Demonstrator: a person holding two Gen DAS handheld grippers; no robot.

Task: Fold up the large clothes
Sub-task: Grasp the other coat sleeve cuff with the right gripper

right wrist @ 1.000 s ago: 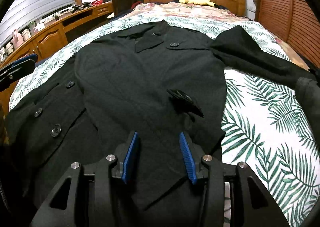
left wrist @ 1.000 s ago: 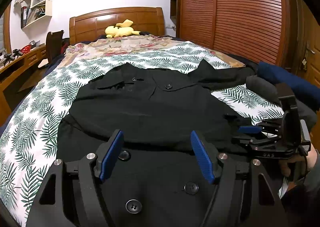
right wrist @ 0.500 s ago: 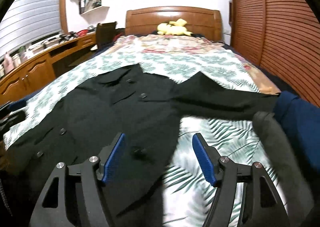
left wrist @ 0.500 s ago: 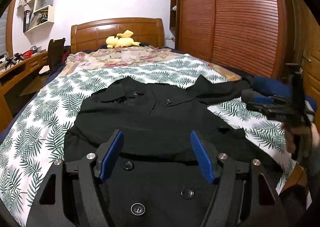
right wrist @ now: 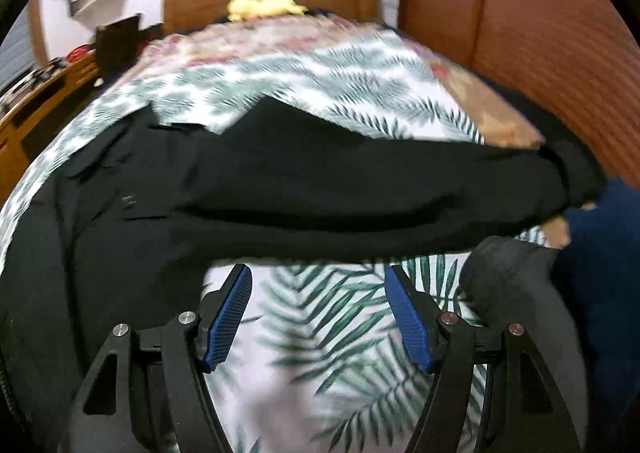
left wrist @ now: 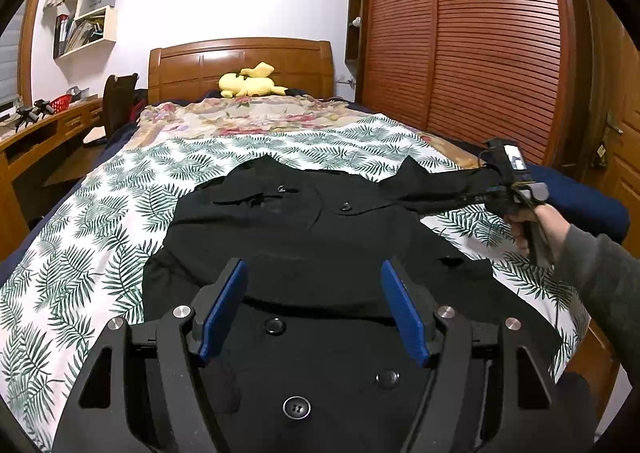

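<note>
A large black buttoned coat [left wrist: 304,237] lies spread on the leaf-print bed sheet [left wrist: 80,253], collar toward the headboard. In the left wrist view, my left gripper [left wrist: 314,265] hovers open over the coat's lower front, with nothing between its blue pads. The coat's right sleeve [right wrist: 360,189] stretches sideways to the bed's right edge. In the blurred right wrist view, my right gripper [right wrist: 318,273] is open just short of that sleeve, over bare sheet. From the left wrist view, a hand holds the right gripper [left wrist: 476,197] beside the sleeve [left wrist: 432,185].
A yellow plush toy [left wrist: 250,85] rests by the wooden headboard [left wrist: 240,61]. Louvered wardrobe doors [left wrist: 480,53] line the right side. A desk [left wrist: 40,133] and chair stand at the left. Navy fabric [right wrist: 600,253] and a grey garment [right wrist: 508,277] lie at the bed's right edge.
My right gripper opened off the coat's lower side and swung right, up to the outstretched sleeve. The left gripper stayed open over the coat and rose a little.
</note>
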